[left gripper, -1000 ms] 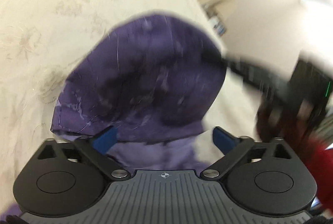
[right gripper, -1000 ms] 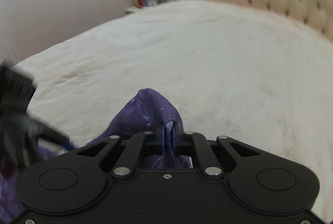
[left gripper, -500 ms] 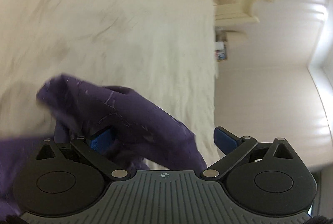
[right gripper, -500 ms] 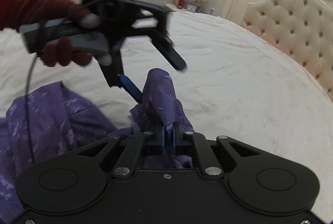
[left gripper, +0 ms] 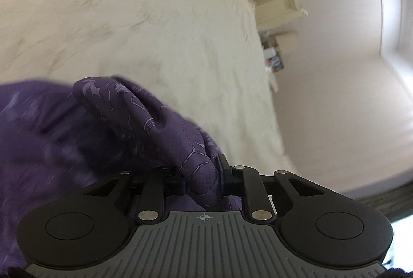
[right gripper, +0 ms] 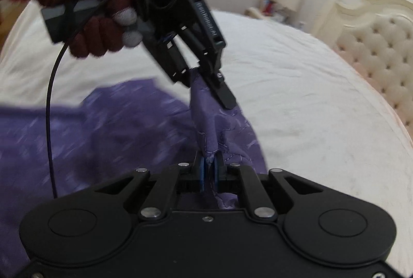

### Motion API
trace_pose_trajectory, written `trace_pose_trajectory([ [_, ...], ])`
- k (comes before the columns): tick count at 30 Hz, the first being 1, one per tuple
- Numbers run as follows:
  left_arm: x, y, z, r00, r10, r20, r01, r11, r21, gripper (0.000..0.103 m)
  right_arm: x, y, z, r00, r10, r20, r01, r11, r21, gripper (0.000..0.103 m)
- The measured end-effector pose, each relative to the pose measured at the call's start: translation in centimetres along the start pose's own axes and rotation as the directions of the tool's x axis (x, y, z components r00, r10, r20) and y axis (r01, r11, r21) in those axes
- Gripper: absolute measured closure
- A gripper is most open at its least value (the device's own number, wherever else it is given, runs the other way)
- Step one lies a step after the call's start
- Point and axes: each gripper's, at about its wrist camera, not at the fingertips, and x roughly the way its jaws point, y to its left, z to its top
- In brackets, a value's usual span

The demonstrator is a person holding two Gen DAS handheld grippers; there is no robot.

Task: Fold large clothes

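Observation:
A purple patterned garment (left gripper: pixel 144 118) lies bunched on the cream bed (left gripper: pixel 129 7). My left gripper (left gripper: pixel 201 174) has its jaws closing, and the pads press a thick fold of the cloth between them. In the right wrist view my right gripper (right gripper: pixel 209 169) is shut on a pinched ridge of the same garment (right gripper: pixel 103 128). That ridge rises taut to the left gripper (right gripper: pixel 206 87), held just ahead by a hand in a red glove (right gripper: pixel 98 30). The rest of the cloth spreads away to the left.
A tufted cream headboard (right gripper: pixel 374 45) stands at the right end of the bed (right gripper: pixel 309 97). A nightstand with a lamp (right gripper: pixel 284 1) sits beside it against the white wall. A black cable (right gripper: pixel 50 123) hangs from the left gripper over the cloth.
The left jaws went from wide open to closed on a fold of the purple cloth. The left gripper came in close ahead of the right one, which swung sideways with its cloth.

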Motion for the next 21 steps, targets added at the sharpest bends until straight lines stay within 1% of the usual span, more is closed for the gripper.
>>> trace_pose_trajectory([
  [3, -0.4, 1.5, -3.9, 0.998, 0.057, -0.011, -0.056, 0.998, 0.039, 0.083, 0.7, 3.8, -1.3, 0.998, 0.026, -0.059, -0.030, 0.997, -0.069, 0.089],
  [6, 0.6, 2.7, -6.7, 0.992, 0.121, -0.034, -0.118, 0.990, 0.078, 0.082, 2.0, 7.1, -3.1, 0.991, 0.038, -0.127, -0.054, 0.991, -0.123, 0.088],
  [7, 1.1, 3.3, -7.5, 0.988, 0.148, -0.042, -0.144, 0.985, 0.094, 0.082, 2.5, 7.9, -3.6, 0.988, 0.040, -0.147, -0.059, 0.991, -0.123, 0.086],
  [9, 1.9, 4.3, -8.5, 0.979, 0.193, -0.058, -0.186, 0.976, 0.110, 0.081, 3.5, 8.9, -4.6, 0.979, 0.064, -0.194, -0.079, 0.994, -0.074, 0.079],
  [10, 2.5, 4.9, -8.8, 0.973, 0.220, -0.067, -0.212, 0.970, 0.116, 0.080, 4.0, 9.2, -5.1, 0.973, 0.076, -0.216, -0.085, 0.996, -0.030, 0.079],
  [11, 2.8, 5.5, -9.2, 0.966, 0.247, -0.079, -0.237, 0.965, 0.116, 0.077, 4.3, 9.3, -5.7, 0.968, 0.089, -0.236, -0.087, 0.996, 0.020, 0.075],
  [12, 3.2, 6.1, -9.1, 0.960, 0.264, -0.099, -0.253, 0.961, 0.109, 0.077, 4.6, 9.1, -6.0, 0.961, 0.109, -0.254, -0.091, 0.992, 0.085, 0.069],
  [13, 3.2, 6.4, -9.0, 0.960, 0.259, -0.109, -0.249, 0.963, 0.099, 0.076, 4.7, 8.7, -6.4, 0.958, 0.125, -0.257, -0.084, 0.983, 0.164, 0.065],
  [14, 2.8, 6.3, -8.8, 0.961, 0.253, -0.110, -0.244, 0.966, 0.090, 0.071, 4.5, 7.8, -6.8, 0.958, 0.137, -0.252, -0.068, 0.962, 0.263, 0.058],
  [15, 2.2, 6.0, -8.7, 0.962, 0.252, -0.103, -0.243, 0.965, 0.095, 0.060, 4.2, 6.9, -7.1, 0.959, 0.144, -0.243, -0.051, 0.935, 0.352, 0.050],
  [16, 1.3, 5.4, -8.6, 0.964, 0.251, -0.090, -0.240, 0.963, 0.123, 0.054, 3.5, 5.8, -7.5, 0.965, 0.139, -0.221, -0.025, 0.892, 0.451, 0.046],
  [17, 0.6, 4.9, -8.4, 0.965, 0.248, -0.079, -0.234, 0.959, 0.160, 0.042, 2.8, 4.6, -7.9, 0.973, 0.126, -0.194, -0.002, 0.844, 0.537, 0.040],
  [18, -0.2, 4.4, -8.2, 0.966, 0.248, -0.069, -0.231, 0.953, 0.197, 0.036, 2.2, 3.4, -8.4, 0.981, 0.106, -0.164, 0.021, 0.779, 0.626, 0.035],
  [20, -1.2, 3.4, -7.6, 0.965, 0.259, -0.042, -0.240, 0.935, 0.260, 0.035, 1.7, 1.2, -9.5, 0.990, 0.067, -0.124, 0.053, 0.641, 0.766, 0.027],
  [21, -1.5, 3.2, -6.9, 0.963, 0.270, -0.026, -0.253, 0.927, 0.279, 0.035, 1.7, 0.2, -10.1, 0.993, 0.045, -0.110, 0.065, 0.564, 0.823, 0.026],
])
